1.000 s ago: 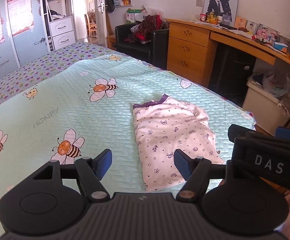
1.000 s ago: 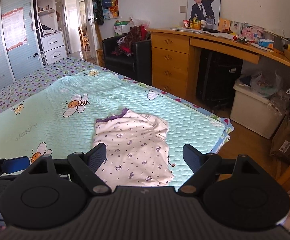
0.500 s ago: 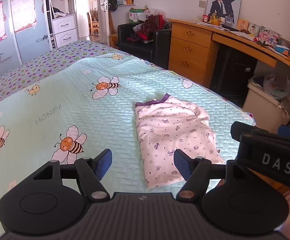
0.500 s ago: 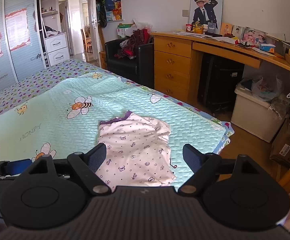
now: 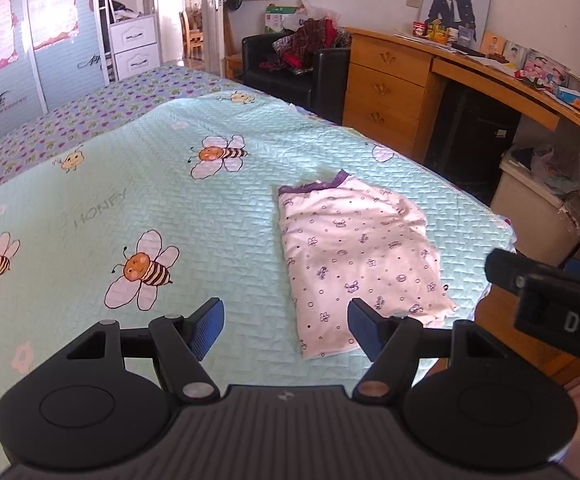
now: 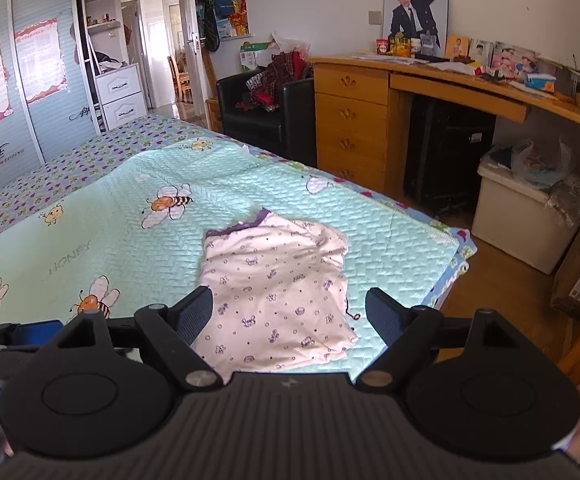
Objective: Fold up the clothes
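While both grippers are held above the near edge of the bed, a folded white garment with a small purple print is seen lying flat on the mint-green quilt; its purple-trimmed edge is turned away from the cameras, towards the far side of the bed, and its near hem lies close to the quilt's near edge. The left gripper is held with its blue-padded jaws spread wide and nothing between them; the garment is seen just beyond and to the right of its gap, and no contact with the cloth is shown. The right gripper is likewise held wide apart and empty; the garment's near half is framed between its fingers, though whether the pads are level with the cloth or above it cannot be told for certain from this angle. In the left wrist view a part of the right gripper is seen at the right edge, beside the garment's near right corner. A bee print is found on the quilt to the left of the garment; a loose dark thread is seen at the garment's right edge. A wooden desk and a black armchair are placed beyond the garment, off the bed's far right side.
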A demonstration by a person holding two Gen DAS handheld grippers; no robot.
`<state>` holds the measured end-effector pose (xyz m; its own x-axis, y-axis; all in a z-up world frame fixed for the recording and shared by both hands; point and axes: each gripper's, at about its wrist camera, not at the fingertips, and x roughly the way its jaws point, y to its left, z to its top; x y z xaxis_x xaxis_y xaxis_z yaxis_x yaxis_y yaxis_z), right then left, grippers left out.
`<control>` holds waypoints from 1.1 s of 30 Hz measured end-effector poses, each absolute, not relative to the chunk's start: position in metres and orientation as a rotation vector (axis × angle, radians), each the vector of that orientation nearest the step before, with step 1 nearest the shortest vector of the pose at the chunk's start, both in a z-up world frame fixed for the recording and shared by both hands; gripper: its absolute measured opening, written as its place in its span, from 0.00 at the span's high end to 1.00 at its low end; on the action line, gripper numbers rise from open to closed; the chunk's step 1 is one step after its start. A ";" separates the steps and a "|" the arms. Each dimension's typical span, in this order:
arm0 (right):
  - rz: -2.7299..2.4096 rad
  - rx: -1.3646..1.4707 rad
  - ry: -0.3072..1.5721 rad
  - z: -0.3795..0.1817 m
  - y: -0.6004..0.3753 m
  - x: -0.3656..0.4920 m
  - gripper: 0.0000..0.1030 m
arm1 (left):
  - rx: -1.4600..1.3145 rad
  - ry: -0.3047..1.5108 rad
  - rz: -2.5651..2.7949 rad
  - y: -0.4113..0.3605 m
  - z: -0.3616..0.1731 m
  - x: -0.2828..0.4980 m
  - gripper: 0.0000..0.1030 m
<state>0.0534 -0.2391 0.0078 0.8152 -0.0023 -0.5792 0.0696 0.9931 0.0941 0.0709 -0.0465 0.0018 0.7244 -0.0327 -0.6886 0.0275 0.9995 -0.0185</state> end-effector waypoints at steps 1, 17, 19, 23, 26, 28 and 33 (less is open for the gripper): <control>-0.038 0.120 0.620 0.005 -0.241 0.054 0.18 | -0.012 0.763 -0.034 -0.046 0.000 0.072 0.31; -0.002 0.210 0.649 -0.032 -0.250 0.057 0.18 | -0.008 0.802 -0.091 -0.044 -0.024 0.079 0.31; 0.018 0.221 0.632 -0.030 -0.249 0.055 0.18 | -0.004 0.791 -0.094 -0.045 -0.021 0.079 0.31; 0.044 0.258 0.626 -0.025 -0.253 0.058 0.18 | 0.007 0.748 -0.090 -0.045 -0.013 0.077 0.27; 0.052 0.259 0.604 -0.023 -0.255 0.057 0.17 | -0.067 0.744 -0.118 -0.036 -0.012 0.078 0.27; 0.056 0.255 0.596 -0.023 -0.254 0.056 0.16 | -0.082 0.738 -0.116 -0.034 -0.013 0.077 0.27; 0.059 0.276 0.560 -0.022 -0.259 0.052 0.14 | -0.098 0.706 -0.095 -0.032 -0.010 0.075 0.26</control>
<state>0.0518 -0.2590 -0.0216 0.8464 0.1300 -0.5165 0.0198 0.9614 0.2744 0.0752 -0.0319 -0.0105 0.7573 -0.1201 -0.6419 0.0538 0.9911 -0.1219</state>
